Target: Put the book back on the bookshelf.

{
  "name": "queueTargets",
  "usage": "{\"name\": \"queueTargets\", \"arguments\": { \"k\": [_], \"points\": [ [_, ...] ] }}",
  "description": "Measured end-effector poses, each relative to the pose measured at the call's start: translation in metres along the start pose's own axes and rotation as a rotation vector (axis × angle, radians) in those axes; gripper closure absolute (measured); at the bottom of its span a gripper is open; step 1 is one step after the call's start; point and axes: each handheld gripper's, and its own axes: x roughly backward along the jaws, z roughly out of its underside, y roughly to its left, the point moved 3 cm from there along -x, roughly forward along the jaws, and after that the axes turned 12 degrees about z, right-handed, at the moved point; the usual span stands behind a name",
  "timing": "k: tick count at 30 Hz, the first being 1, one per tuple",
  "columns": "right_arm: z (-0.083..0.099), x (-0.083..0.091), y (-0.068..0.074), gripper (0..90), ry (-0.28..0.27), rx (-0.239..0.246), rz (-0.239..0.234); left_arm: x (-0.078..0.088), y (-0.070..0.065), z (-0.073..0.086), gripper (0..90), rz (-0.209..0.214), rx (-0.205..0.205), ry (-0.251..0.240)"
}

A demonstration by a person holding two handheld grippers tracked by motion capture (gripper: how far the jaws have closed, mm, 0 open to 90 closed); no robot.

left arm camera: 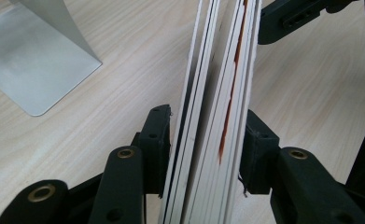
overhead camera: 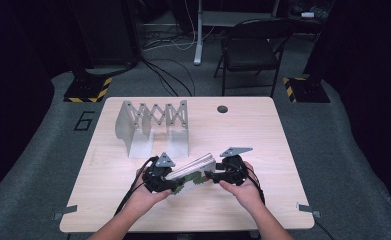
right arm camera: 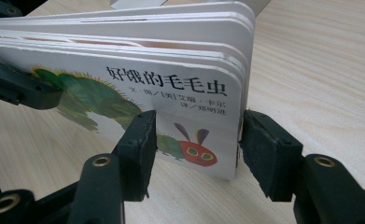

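Caterpillar cover (right arm camera: 138, 107) facing right tool (right arm camera: 194, 149).

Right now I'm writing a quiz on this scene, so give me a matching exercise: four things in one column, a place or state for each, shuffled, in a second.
Things:
1. board book
2. metal rack
3. folding chair
4. left gripper

Places or states:
A. on the floor beyond the table's far edge
B. held on edge above the near part of the table, between both grippers
C. shut on the book's page edges
D. stands on the table's far left part

Pairs: 1-B, 2-D, 3-A, 4-C
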Motion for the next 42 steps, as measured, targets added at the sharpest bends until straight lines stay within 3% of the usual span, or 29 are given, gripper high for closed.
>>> {"name": "queueTargets", "arguments": {
  "k": [12,15,26,42],
  "points": [
    [0.002,-0.003,0.0,46.6,0.028,-0.008,0.001,-0.001,-0.001,0.0,66.0,0.013,-0.003,0.02],
    [0.003,-0.004,0.001,47.1,0.029,-0.021,-0.004,-0.001,-0.002,0.0,68.5,0.031,-0.015,0.031],
    [0.006,-0.007,-0.002,47.2,0.03,-0.032,-0.017,-0.002,-0.009,0.0,75.0,0.025,-0.082,0.082],
    [0.009,-0.009,-0.003,47.2,0.038,-0.021,-0.012,-0.002,-0.01,-0.001,75.6,0.037,-0.073,0.087]
  ]
}}
